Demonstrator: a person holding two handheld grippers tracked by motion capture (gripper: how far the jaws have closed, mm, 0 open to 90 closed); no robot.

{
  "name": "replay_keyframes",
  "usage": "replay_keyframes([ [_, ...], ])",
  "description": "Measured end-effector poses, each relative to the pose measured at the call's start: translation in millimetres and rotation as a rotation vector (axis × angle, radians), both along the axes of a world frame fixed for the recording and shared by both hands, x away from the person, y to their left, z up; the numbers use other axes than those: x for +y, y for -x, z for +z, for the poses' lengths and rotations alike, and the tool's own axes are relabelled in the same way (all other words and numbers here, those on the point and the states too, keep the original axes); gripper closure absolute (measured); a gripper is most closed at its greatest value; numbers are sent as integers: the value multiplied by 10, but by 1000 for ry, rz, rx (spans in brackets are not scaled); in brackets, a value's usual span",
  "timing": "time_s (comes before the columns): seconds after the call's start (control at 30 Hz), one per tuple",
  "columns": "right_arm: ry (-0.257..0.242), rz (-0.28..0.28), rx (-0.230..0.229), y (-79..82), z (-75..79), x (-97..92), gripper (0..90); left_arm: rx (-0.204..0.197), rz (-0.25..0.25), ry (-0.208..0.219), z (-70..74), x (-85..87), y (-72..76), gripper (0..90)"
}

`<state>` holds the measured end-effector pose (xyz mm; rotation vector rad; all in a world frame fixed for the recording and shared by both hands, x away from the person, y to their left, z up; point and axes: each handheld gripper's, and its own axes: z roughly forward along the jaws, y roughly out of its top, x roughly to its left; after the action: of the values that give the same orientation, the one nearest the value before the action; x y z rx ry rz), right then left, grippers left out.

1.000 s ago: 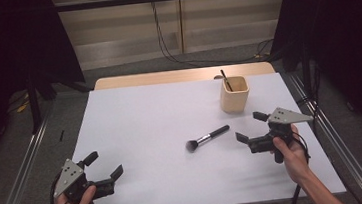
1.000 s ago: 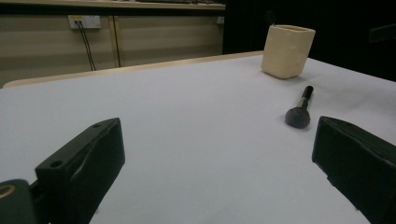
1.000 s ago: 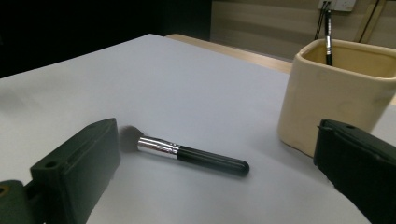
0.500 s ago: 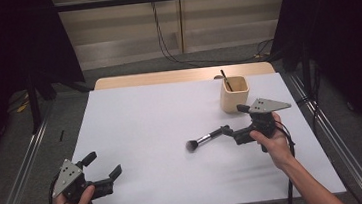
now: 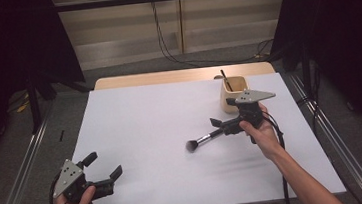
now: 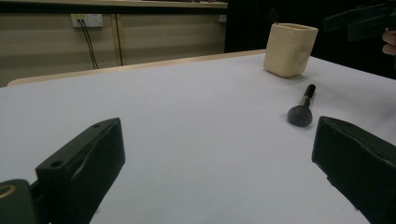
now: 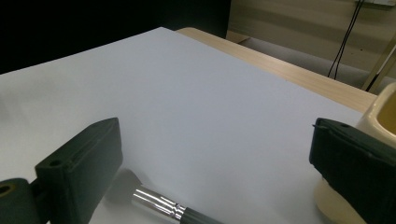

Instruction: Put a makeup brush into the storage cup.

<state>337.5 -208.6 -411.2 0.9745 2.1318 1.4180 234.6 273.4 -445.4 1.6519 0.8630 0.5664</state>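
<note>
A makeup brush point(image 5: 203, 139) with a dark head and silver ferrule lies on the white table point(image 5: 145, 120), right of centre. My right gripper point(image 5: 220, 126) is open and hovers over the handle end. In the right gripper view the ferrule point(image 7: 159, 203) lies low between the open jaws of the right gripper point(image 7: 215, 140). My left gripper point(image 5: 104, 165) is open at the near left corner, with nothing between its fingers. The left gripper view looks past the left gripper point(image 6: 219, 140) to the brush point(image 6: 301, 109) lying ahead to the right.
A cream cup point(image 5: 233, 94) with a dark stick in it stands at the far right, just behind the right gripper; it shows again as the cup point(image 6: 289, 49) and the cup point(image 7: 380, 109). A bare wooden strip point(image 5: 181, 76) runs along the table's far edge.
The right gripper has moved left and away from the person, from the near right to over the brush handle. The left gripper and the brush have stayed put.
</note>
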Motion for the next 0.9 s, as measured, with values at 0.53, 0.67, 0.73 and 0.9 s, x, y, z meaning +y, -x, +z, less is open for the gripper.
replay_keyframes([
  [0.53,86,63,100,-156,-19,142,0,-1,6,-5,0,13,-3,25],
  [0.67,144,87,133,-147,-46,163,0,0,5,-10,-1,15,-6,25],
  [0.73,149,94,175,-156,-58,157,0,1,3,-13,0,15,-6,25],
  [0.9,205,144,235,-193,-98,153,14,3,8,-13,-5,19,-10,25],
])
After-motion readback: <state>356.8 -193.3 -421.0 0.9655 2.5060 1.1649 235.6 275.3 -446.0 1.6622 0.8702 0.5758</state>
